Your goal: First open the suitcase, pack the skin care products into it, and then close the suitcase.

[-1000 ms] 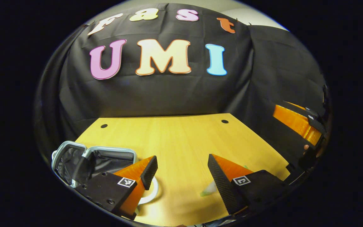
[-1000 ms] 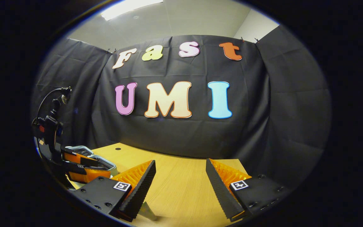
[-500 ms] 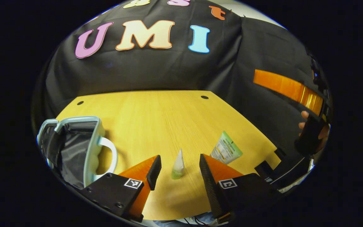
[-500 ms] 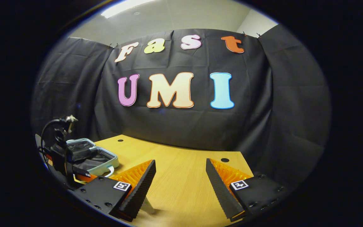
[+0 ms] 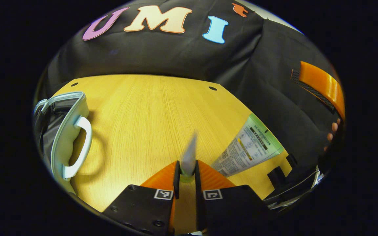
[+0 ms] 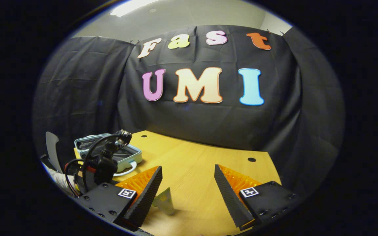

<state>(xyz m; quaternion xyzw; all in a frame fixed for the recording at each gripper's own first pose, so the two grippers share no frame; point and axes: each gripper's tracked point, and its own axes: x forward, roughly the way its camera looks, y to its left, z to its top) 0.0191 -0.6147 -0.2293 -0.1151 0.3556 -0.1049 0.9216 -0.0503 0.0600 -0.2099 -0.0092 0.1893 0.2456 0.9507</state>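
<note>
Now your left hand-held gripper (image 5: pixel 185 173) pinches the small tube (image 5: pixel 189 157) near the counter's (image 5: pixel 149 108) front edge; the right hand-held gripper (image 6: pixel 187 188) hangs wide open, empty. Such a thin pinch may slip before the open suitcase (image 5: pixel 65 131) at the left edge.

surface (image 5: pixel 149 108): pale wood grain, small dark round holes near the far corners
booth wall (image 6: pixel 208 124): black cloth, creased
ceiling (image 6: pixel 189 16): pale, one lit light strip

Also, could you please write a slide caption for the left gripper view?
Left gripper shut on a small tube, beside a larger tube, open suitcase at left.
</note>
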